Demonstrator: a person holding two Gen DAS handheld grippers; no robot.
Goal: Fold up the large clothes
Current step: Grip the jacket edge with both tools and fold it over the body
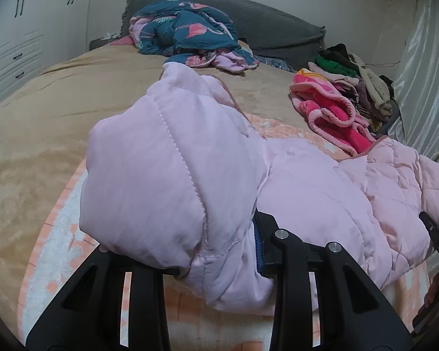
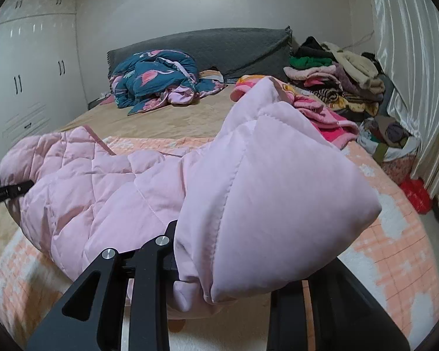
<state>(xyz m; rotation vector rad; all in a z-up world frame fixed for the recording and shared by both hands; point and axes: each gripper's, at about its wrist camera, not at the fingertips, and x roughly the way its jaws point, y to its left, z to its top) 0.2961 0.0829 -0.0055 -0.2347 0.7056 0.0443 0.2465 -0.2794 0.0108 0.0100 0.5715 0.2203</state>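
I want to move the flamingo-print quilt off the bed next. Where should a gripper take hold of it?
Grip the flamingo-print quilt by the loose pink-lined edge trailing toward the near side, coming in low from the foot of the bed. That flap lies flat and thin; the rest is a thick crumpled mound, probably too bulky for the jaws.

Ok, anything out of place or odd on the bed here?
Nothing damaged or spilled. The flamingo quilt lies crumpled by the headboard, and the clothes pile at the curtain side leans untidily. The pink jacket is bunched in both tools, left and right.
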